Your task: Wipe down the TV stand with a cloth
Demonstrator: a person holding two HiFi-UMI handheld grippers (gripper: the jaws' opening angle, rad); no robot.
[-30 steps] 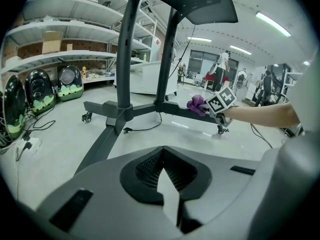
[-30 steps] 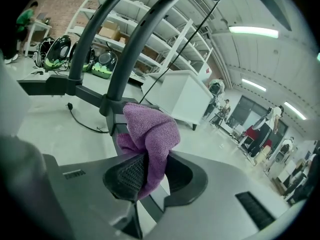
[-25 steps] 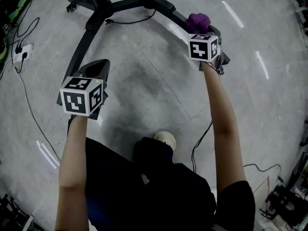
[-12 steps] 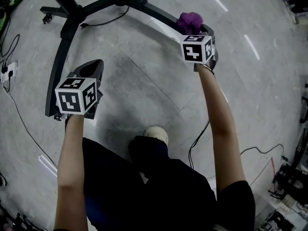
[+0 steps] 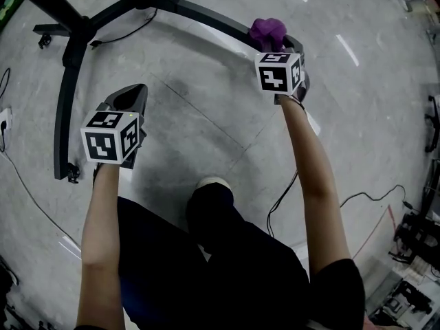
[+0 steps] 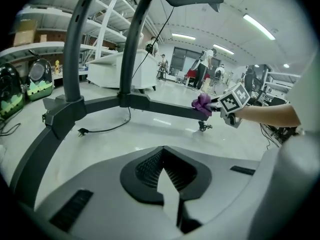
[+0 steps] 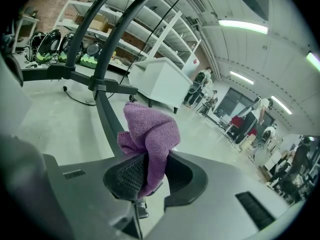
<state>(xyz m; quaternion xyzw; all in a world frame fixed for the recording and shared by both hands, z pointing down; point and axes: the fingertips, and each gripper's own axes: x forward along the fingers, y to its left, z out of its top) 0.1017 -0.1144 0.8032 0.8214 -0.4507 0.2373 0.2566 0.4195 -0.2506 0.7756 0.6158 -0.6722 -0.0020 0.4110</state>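
Presently, one wiping job, contents as follows.

Item: right tongs (image 7: 147,171), closed on a crumpled purple microfibre cloth (image 7: 150,134). One fold is pinched between the pads, and the bulk bunches up ahead of the tips.

Item: left tongs (image 6: 162,164), tips drawn together with nothing between them. They are held above the pale grey polished floor (image 5: 206,115) and are not engaged with the stand.

Item: black metal TV stand base (image 5: 63,102), with two long curved legs spreading from a hub that carries upright columns. One leg lies just off the outer left side of the left tongs. The other, the far curved leg (image 5: 206,18), ends directly under the tips of the right tongs. The cloth sits at that end, on or just above the leg's top face; contact cannot be confirmed.

Governing relation: from the right tongs, the far curved leg's long axis runs forward and to the left, toward the hub. The cloth is at the end above the small black castor (image 6: 202,127), so nearly the whole leg lies ahead of it.

Judgement: the right arm is the nearer and is placed for a stroke along that axis. The left tongs are well apart from this leg.

Risk: the leg is narrow and curved, so a straight push would likely carry the cloth off its edge.
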